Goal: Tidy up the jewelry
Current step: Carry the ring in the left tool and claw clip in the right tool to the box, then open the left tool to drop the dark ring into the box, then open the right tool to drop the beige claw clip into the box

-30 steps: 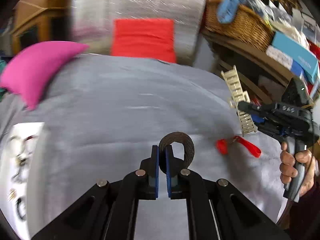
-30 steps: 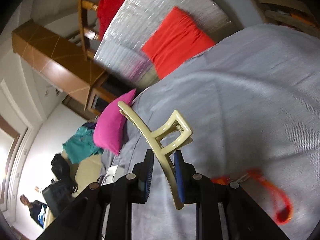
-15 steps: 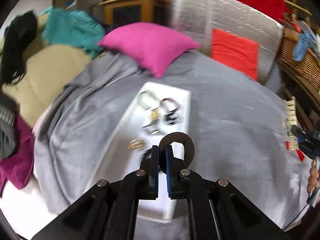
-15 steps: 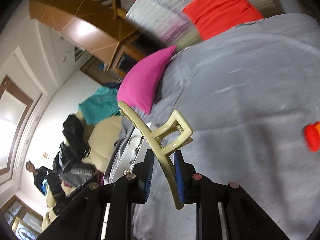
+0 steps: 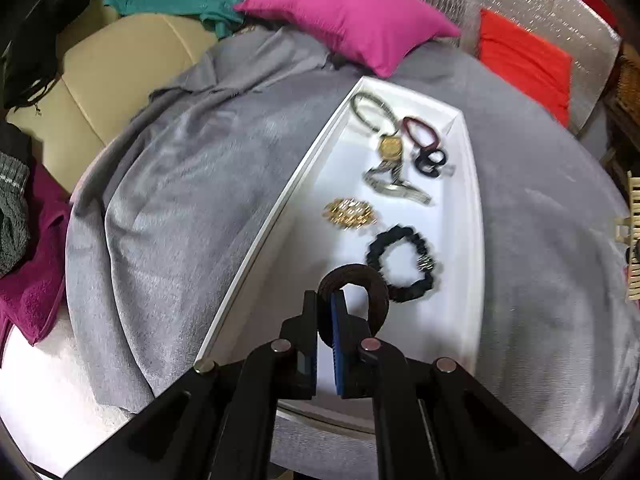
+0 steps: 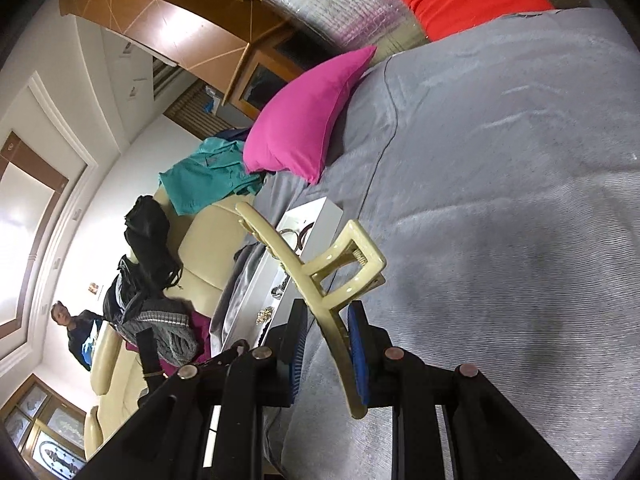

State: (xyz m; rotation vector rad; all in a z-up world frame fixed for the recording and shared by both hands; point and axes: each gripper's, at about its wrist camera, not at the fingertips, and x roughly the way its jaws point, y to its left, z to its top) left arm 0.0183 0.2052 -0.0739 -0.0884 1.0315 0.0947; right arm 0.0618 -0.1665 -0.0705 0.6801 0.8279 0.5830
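Over the near end of a white tray [image 5: 464, 216], the left gripper [image 5: 326, 312] has its fingers [image 5: 310, 320] closed tight on a dark brown hair band [image 5: 376, 292], whose loop stands up above the tips. Inside the tray lie a black scrunchie [image 5: 402, 264] just behind that loop, a gold brooch-like piece [image 5: 350, 212], a watch with a gold face [image 5: 390, 148], a thin dark cord loop [image 5: 370, 110], and small maroon and black hair ties [image 5: 426, 144] at the far end. This tray rests on a grey blanket [image 5: 172, 184] covering a bed, with a pink pillow [image 5: 352, 12] beyond it.

Right of the tray, over the blanket, the right gripper [image 6: 326, 344] holds a cream claw clip [image 6: 320, 272] between narrowly spread fingers [image 6: 358, 352]; the clip's teeth end points up and away. Its toothed edge [image 5: 632, 240] shows at the right margin of the left wrist view.
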